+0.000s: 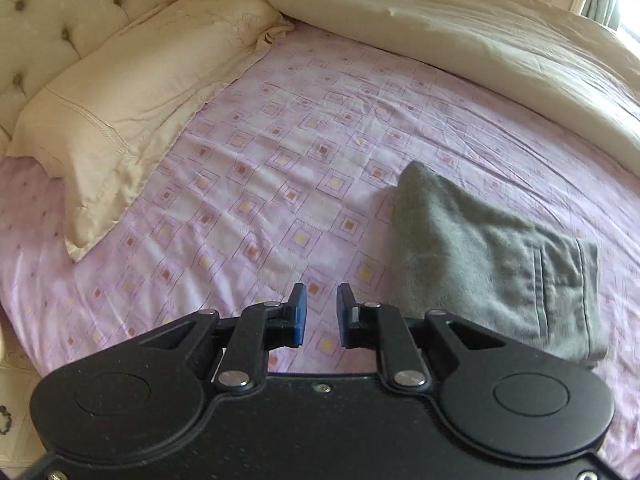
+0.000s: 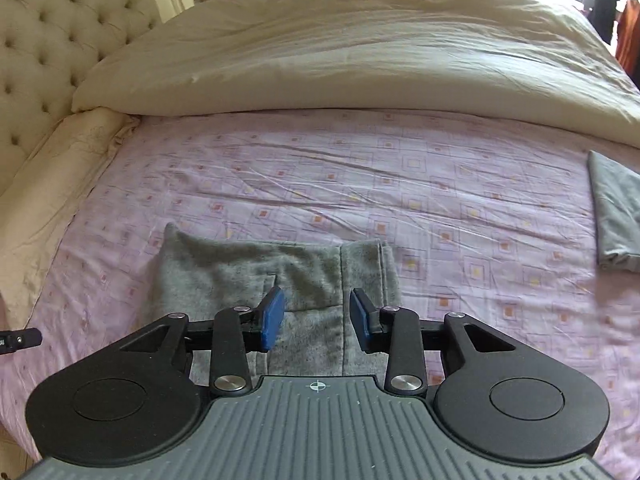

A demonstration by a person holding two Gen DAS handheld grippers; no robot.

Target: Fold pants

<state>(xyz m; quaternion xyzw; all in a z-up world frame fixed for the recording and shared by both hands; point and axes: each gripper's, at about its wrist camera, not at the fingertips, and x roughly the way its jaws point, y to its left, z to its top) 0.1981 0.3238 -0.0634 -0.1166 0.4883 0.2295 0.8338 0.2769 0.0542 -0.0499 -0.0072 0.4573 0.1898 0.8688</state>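
The grey pants (image 1: 492, 264) lie folded into a compact rectangle on the pink patterned bed sheet (image 1: 280, 184), with a back pocket showing. In the right wrist view the pants (image 2: 240, 276) lie just under and ahead of my right gripper (image 2: 316, 320), which is open and empty above them. My left gripper (image 1: 321, 314) is open and empty over bare sheet, to the left of the pants. Neither gripper touches the fabric.
A cream pillow (image 1: 132, 104) lies at the left by the tufted headboard (image 1: 52, 12). A cream duvet (image 2: 340, 56) is bunched along the far side. Another folded grey cloth (image 2: 616, 216) lies at the right edge of the sheet (image 2: 360, 184).
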